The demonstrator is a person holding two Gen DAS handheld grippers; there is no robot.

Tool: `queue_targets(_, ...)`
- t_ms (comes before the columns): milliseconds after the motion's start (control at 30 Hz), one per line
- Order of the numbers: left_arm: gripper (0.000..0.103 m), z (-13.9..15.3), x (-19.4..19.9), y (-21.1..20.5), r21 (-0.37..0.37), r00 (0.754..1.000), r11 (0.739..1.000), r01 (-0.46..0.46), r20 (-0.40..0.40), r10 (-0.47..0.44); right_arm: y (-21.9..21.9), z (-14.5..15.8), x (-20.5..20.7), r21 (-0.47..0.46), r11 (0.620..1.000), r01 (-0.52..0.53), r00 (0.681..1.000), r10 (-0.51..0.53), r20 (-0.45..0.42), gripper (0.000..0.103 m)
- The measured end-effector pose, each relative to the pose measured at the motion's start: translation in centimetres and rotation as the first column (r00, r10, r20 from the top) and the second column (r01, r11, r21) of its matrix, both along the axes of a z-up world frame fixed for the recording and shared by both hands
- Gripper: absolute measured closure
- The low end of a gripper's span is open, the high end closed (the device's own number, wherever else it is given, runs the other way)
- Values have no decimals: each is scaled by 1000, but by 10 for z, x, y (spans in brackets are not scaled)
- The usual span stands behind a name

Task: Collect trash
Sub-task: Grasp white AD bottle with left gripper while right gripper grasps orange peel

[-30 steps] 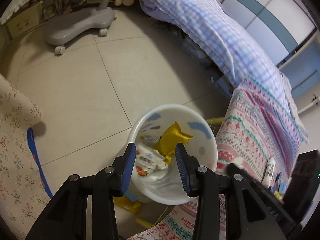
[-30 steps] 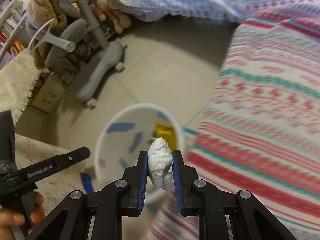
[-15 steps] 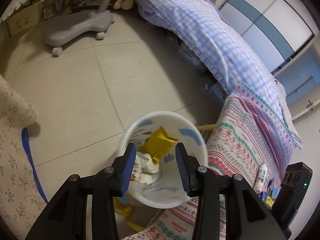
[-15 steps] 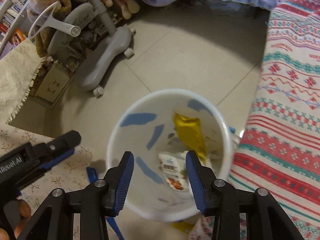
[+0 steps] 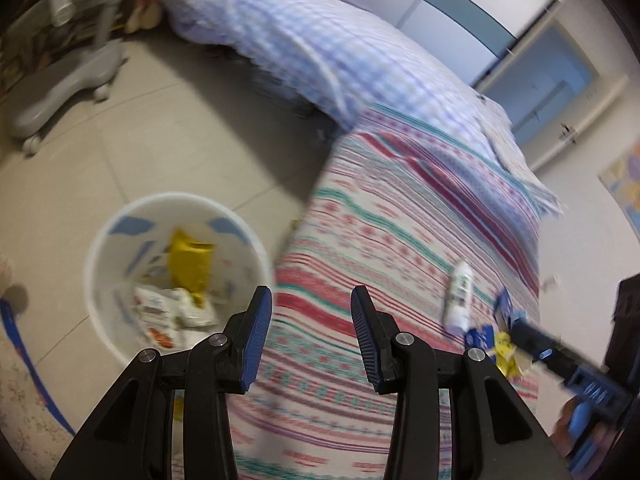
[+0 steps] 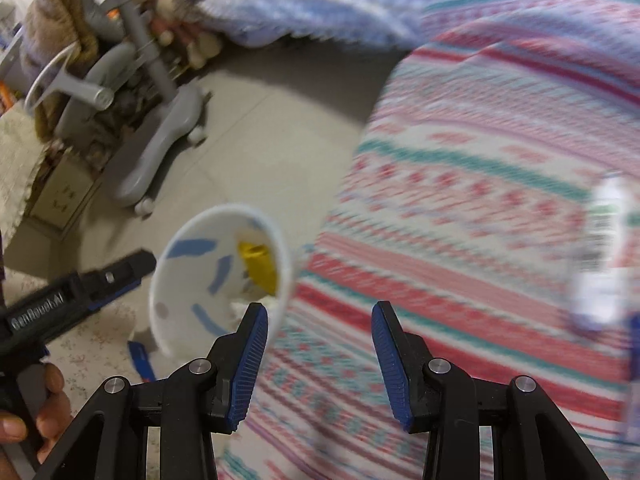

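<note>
The next piece of trash is being sought on the striped bedspread [image 5: 400,216], and the step is judged best done by slowing both tools until the blur clears, then lining one pair of tongs over a single item instead of the whole cluster. A white bottle [image 5: 459,300] is lying near the bed's right edge, with a yellow wrapper [image 5: 505,354] and blue scraps [image 5: 480,334] just beside it; whether they are touching cannot be told. The wrapper is judged to be thin and crumpled, so it is best pinched low, close to the fabric without the spread being caught. The white bin [image 5: 93,248] is standing on the floor beside the bed's left edge, already holding a yellow packet [image 5: 189,264] and white wrappers [image 5: 168,308]. The left tongs [image 5: 311,336] are being held spread wide and are gripping nothing. The right tongs [image 6: 319,356] are likewise being held wide apart, empty, above the bedspread.
</note>
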State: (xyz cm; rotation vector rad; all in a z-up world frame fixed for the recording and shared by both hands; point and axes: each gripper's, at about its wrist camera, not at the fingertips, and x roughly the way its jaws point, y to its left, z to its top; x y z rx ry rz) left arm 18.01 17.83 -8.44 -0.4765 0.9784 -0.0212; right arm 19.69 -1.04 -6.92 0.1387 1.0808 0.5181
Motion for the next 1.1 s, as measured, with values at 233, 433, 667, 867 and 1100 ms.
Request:
queue_targets(233, 59, -20, 9, -81, -26, 983, 986, 168, -65, -169, -103, 43, -10, -102, 990, 98, 993, -91, 71, 43)
queue_targets(433, 59, -23, 9, -149, 4, 958, 960, 279, -69, -278, -217, 23, -8, -221, 941, 255, 965, -263, -10, 43)
queue_targets(667, 59, -28, 7, -199, 19, 937, 940, 340, -93, -337, -271, -36, -15, -312, 926, 212, 954, -265, -139, 43)
queue_targets(867, 59, -31, 10, -213, 22, 937, 940, 339, -100, -336, -264, -62, -10, -297, 941, 165, 957, -225, -183, 43)
queue_targets(1100, 59, -34, 12, -214, 16, 932, 937, 350, -104, -347, -236, -84, -12, -404, 913, 56, 972, -142, -186, 76)
